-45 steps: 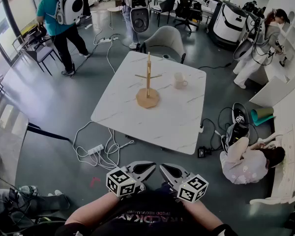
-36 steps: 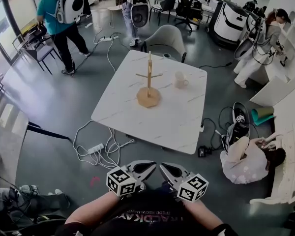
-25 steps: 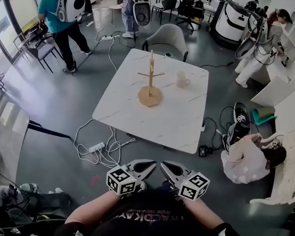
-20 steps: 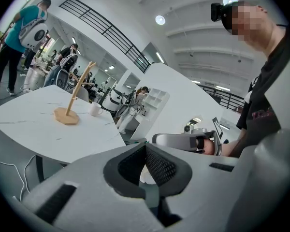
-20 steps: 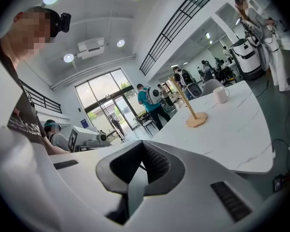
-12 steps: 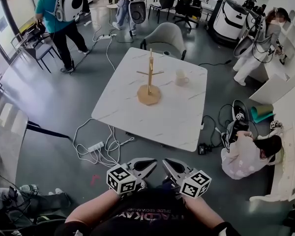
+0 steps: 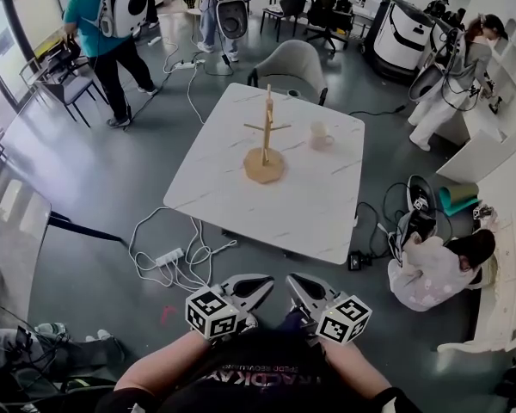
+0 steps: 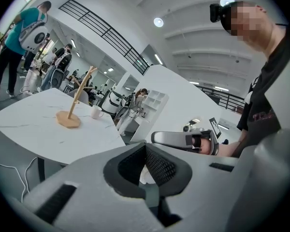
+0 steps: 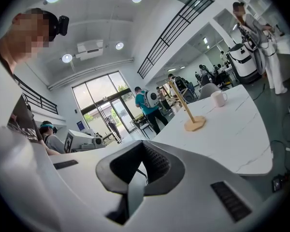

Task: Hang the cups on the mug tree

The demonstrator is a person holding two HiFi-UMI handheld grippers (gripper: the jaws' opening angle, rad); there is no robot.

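**Both grippers empty and held low, cup waiting on the table**

Head view: the left gripper and right gripper sit side by side at the person's waist, well apart from the white marble-patterned table ahead. On the table the wooden mug tree stands upright on its round base with bare pegs. The cream cup stands upright to the right of it, near but not touching. A grey chair is at the far edge. A power strip with white cables lies on the grey floor by the near left corner. A person in a teal shirt stands far left, and another person crouches at the right.

Left gripper view: only here do the pads show. The left gripper has its jaws closed together around a hollow, with nothing in it. Past it lie the table, the mug tree and the cup. The right gripper shows alongside, and high white ceilings with round lights rise above.

Right gripper view: the right gripper is likewise closed on nothing. The mug tree and cup stand on the table, before tall glass doors and the teal-shirted person.

Whether the cup holds anything is too small to tell.
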